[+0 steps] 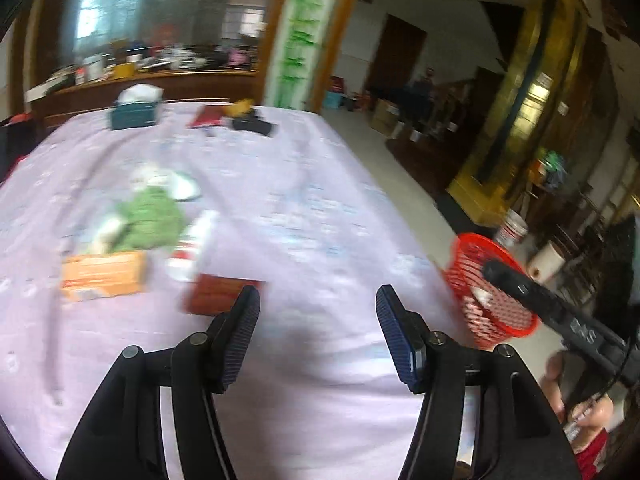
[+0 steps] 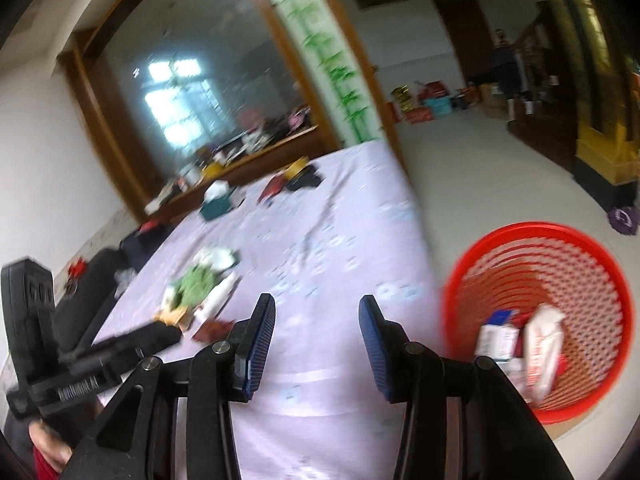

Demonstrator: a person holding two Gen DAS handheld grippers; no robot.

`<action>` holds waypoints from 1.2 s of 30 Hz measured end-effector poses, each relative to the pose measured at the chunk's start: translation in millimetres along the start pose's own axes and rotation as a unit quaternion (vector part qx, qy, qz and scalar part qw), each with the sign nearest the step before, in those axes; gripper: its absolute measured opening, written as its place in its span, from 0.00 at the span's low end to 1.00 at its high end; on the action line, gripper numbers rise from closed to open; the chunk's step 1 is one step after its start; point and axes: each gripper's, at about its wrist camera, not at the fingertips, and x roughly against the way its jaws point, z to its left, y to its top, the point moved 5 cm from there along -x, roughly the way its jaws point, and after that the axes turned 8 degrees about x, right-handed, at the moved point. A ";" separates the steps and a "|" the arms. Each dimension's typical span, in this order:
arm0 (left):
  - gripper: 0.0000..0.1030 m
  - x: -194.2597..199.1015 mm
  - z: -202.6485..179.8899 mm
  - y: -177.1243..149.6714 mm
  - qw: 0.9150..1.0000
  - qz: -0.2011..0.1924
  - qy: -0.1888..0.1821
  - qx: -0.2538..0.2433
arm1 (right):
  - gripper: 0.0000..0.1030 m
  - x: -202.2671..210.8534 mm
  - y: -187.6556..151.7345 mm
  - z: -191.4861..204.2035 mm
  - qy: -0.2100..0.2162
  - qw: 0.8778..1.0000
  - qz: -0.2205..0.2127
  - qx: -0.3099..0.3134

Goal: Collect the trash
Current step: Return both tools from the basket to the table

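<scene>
Both the left gripper (image 1: 318, 312) and right gripper (image 2: 316, 320) are hovering with jaws open and empty, so the person is probably between pickups, next reaching for the pile of crumpled green and white wrappers (image 1: 148, 216) on the lilac-clothed worktop (image 1: 320, 208) to drop into the red plastic mesh basket (image 2: 560, 248).

A pile of trash (image 1: 148, 220) is lying on the counter (image 1: 320, 208), left of centre. A tissue box (image 1: 134, 114) is sitting behind it at the far end. The basket (image 2: 540, 320) is standing on the floor (image 2: 480, 168) right of the counter, holding cartons (image 2: 520, 344).

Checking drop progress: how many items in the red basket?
2 clearly: a white packet and a small box left of it, both at the basket bottom. More may be hidden beneath.
</scene>
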 end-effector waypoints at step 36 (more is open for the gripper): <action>0.71 -21.6 112.5 -7.9 0.996 0.090 0.003 -0.016 | 0.47 -53.8 -23.9 63.9 0.059 0.995 0.069 0.046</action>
